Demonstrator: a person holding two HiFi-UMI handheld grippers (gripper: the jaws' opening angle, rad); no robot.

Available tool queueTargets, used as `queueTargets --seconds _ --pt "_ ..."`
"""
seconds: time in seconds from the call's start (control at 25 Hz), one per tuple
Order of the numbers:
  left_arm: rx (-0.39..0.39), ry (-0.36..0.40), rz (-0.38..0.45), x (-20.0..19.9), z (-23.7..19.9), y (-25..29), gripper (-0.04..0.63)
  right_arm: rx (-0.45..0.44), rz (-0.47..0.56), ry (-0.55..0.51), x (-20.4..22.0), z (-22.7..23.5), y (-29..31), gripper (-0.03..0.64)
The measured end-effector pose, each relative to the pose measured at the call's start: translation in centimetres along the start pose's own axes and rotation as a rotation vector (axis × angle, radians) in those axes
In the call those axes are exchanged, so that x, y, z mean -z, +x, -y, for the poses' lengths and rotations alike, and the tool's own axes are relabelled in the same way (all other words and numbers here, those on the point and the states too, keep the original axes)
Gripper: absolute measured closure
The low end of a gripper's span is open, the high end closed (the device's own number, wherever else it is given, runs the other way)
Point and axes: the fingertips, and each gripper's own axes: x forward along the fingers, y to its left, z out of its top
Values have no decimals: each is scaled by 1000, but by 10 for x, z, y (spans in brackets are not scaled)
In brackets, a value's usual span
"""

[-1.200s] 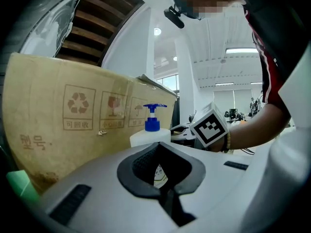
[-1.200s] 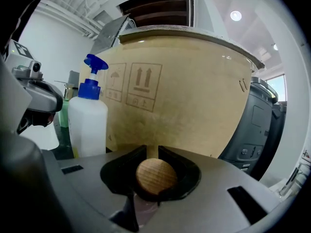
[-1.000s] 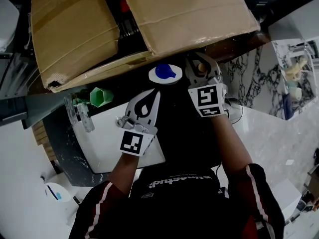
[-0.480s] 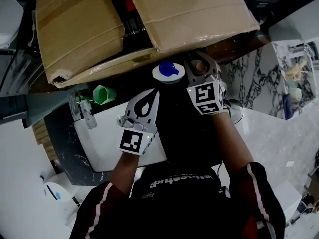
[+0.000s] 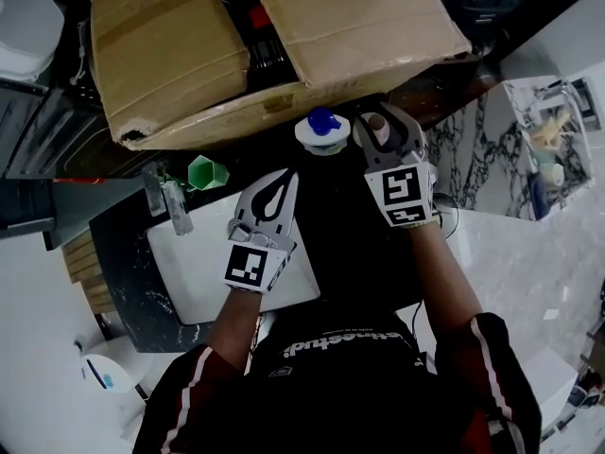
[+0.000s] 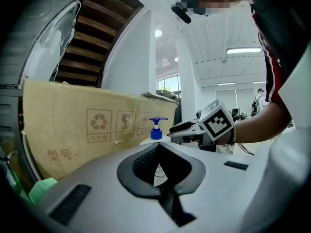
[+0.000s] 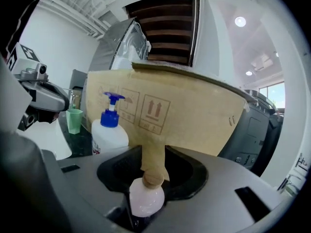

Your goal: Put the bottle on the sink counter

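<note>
A small pale pink bottle [image 7: 146, 198] with a round wooden cap stands upright between the jaws of my right gripper [image 7: 154, 152]. Those jaws have just been opening and now stand wide, with no grip on it. From the head view the bottle [image 5: 377, 129] shows inside the right gripper [image 5: 385, 116], over the dark counter [image 5: 123, 253] by the cardboard box. My left gripper [image 5: 288, 173] hovers over the white sink basin [image 5: 198, 263], its jaws together and holding nothing; in its own view the left gripper [image 6: 158, 147] points at the box.
A white pump bottle [image 5: 322, 129] with a blue top stands just left of the right gripper, against a large cardboard box [image 5: 170, 55]. A green cup [image 5: 205, 172] and a faucet [image 5: 170, 201] sit at the basin's far left. Marble surface lies to the right.
The right gripper's jaws have spread apart around the small bottle and the gripper has lifted a little. The left gripper has edged up and forward, still shut.
</note>
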Motion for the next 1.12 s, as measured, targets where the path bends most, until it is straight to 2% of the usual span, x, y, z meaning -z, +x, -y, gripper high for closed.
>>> queueTargets --seconds 0.32,0.6,0.84,1.12 --pt "-11 13 47 -29 0 -59 581 65 95 1 -56 -23 -67 473" --pt "-52 27 114 -54 -4 -135 581 70 231 42 -123 -84 -132 536" --pt "-97 13 149 -69 -14 -217 581 -3 308 68 -170 -166 -184 557" --pt "-160 29 216 -85 -28 -319 581 -143 335 20 -208 -278 -231 566"
